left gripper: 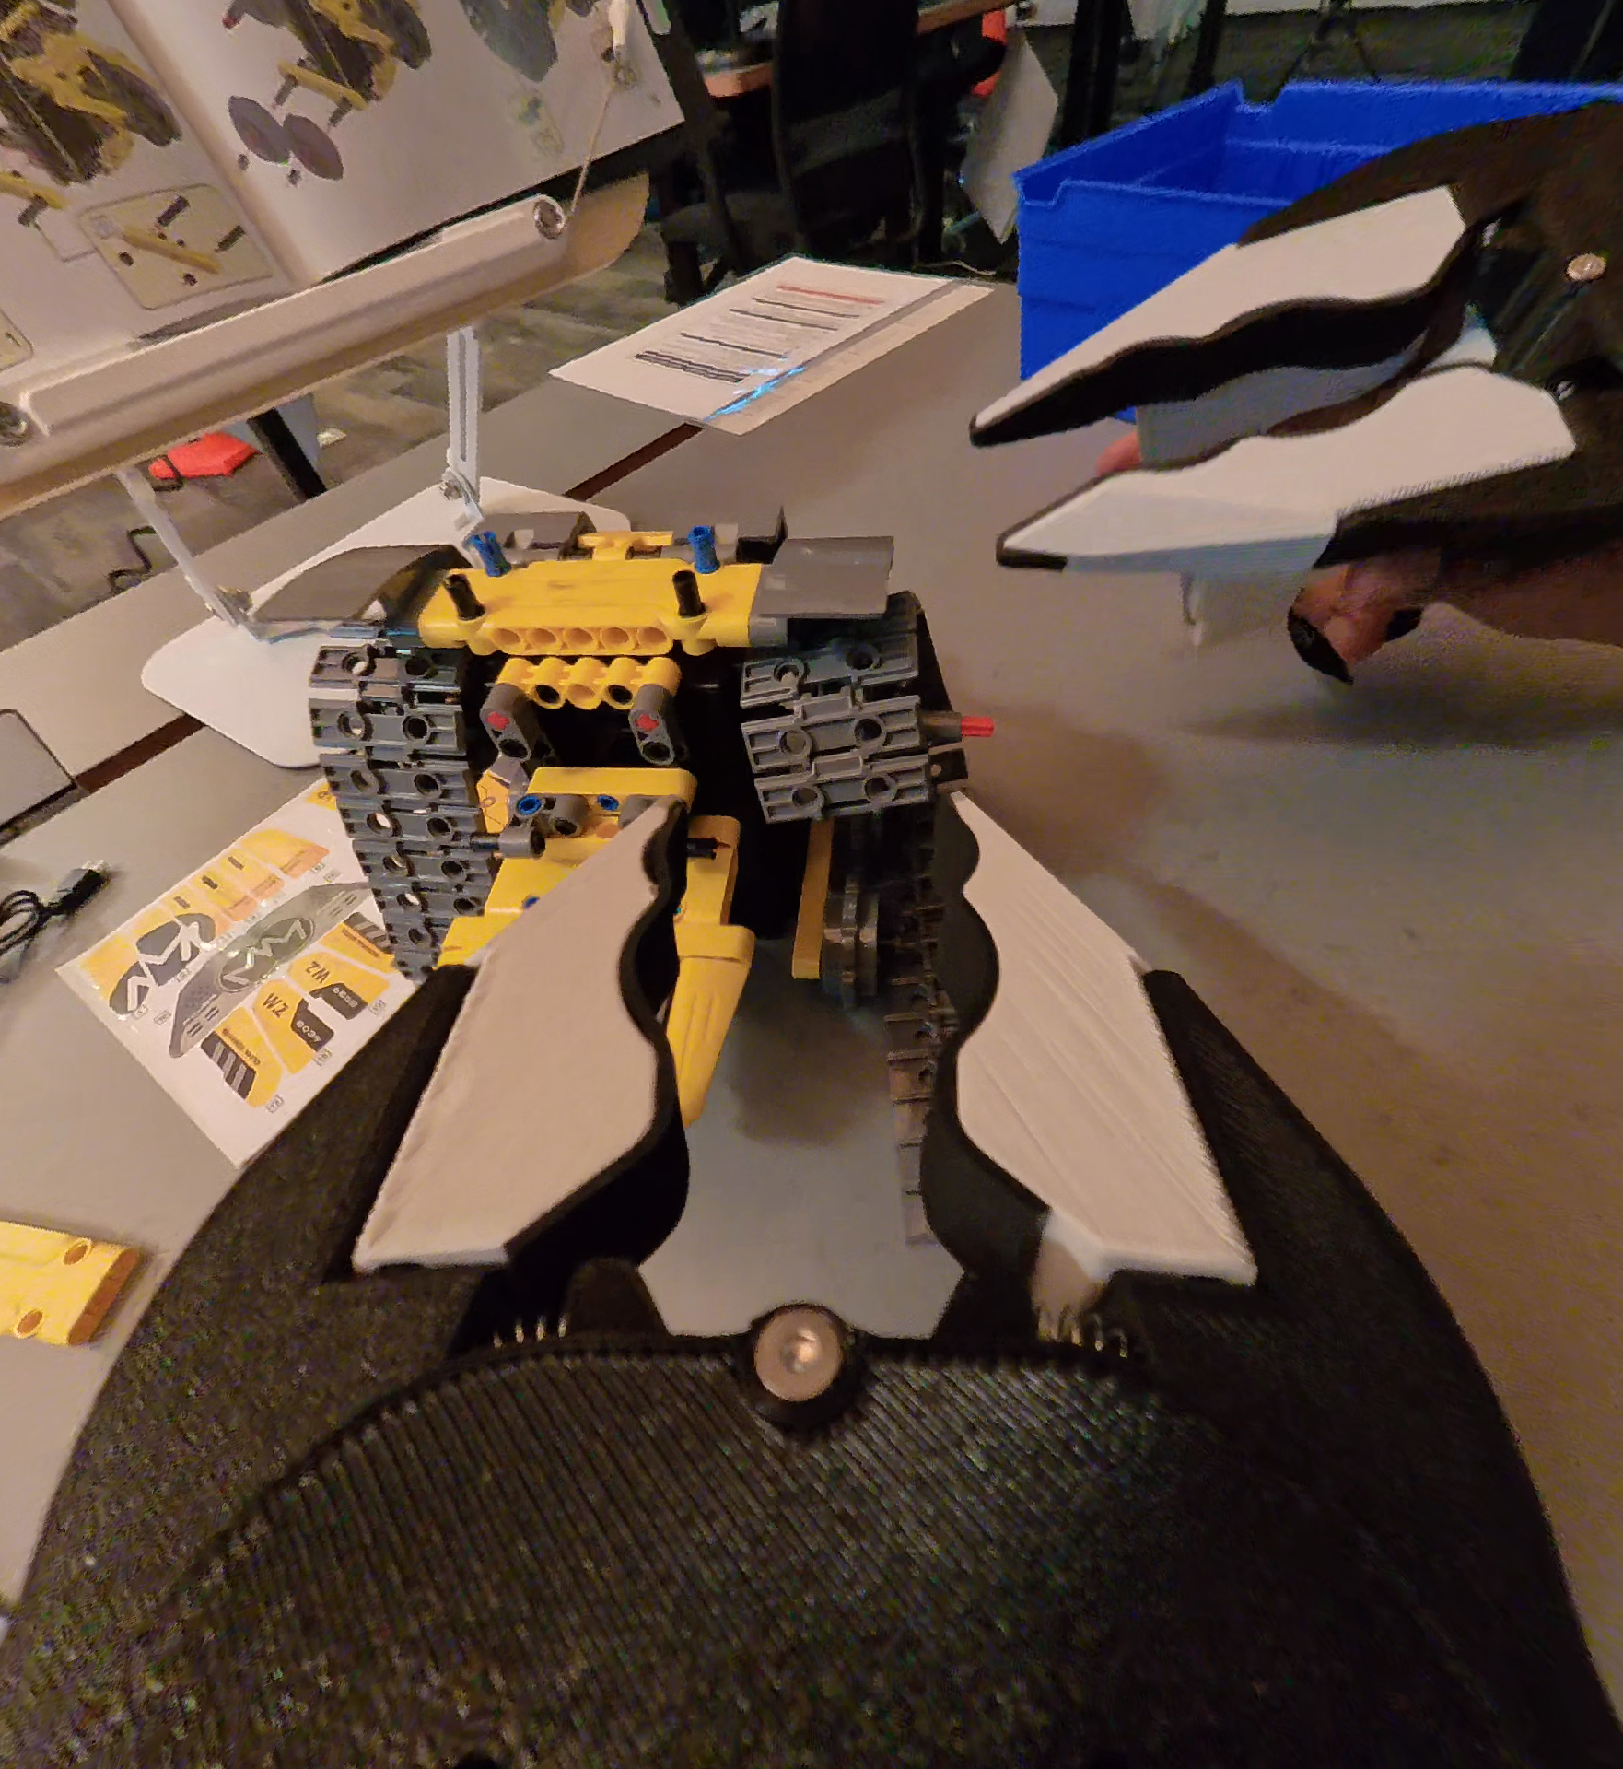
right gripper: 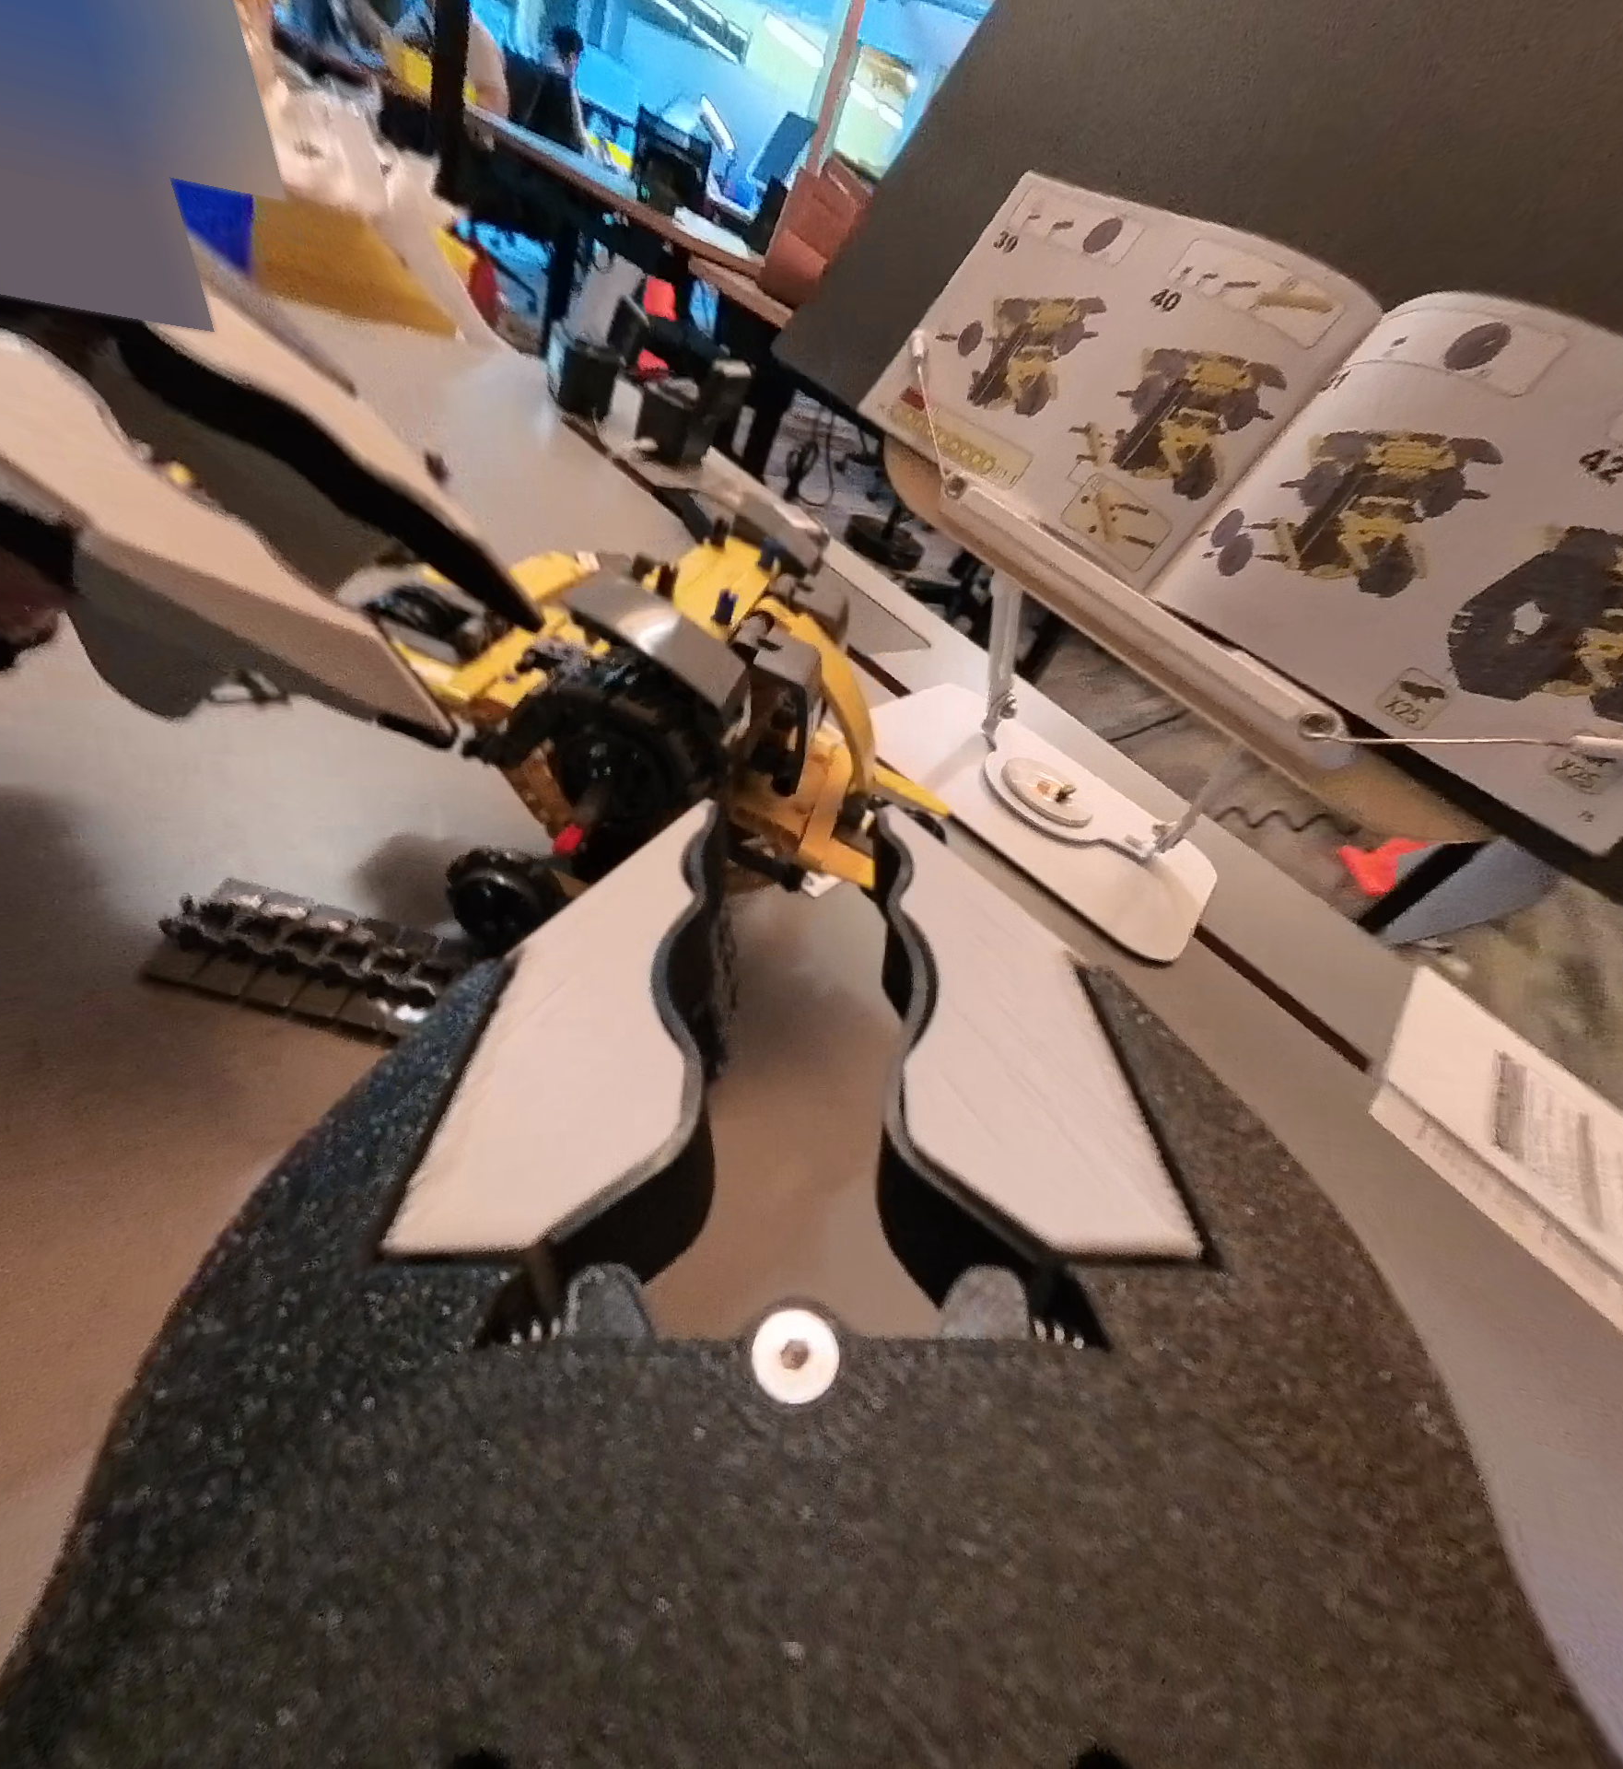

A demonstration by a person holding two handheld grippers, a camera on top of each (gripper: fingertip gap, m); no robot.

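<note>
1. Left wrist view: the left gripper (left gripper: 817, 814) is gripping the yellow tracked brick model (left gripper: 597, 727) on the bench (left gripper: 1267, 909), its jaws clamping the body; the sticker sheet (left gripper: 243, 967) is lying left of them.
2. Right wrist view: the right gripper (right gripper: 793, 833) is hovering with jaws released just short of the model (right gripper: 693, 689); a loose track strip (right gripper: 300, 957) is lying left, an instruction booklet (right gripper: 1267, 450) standing to the right.
</note>
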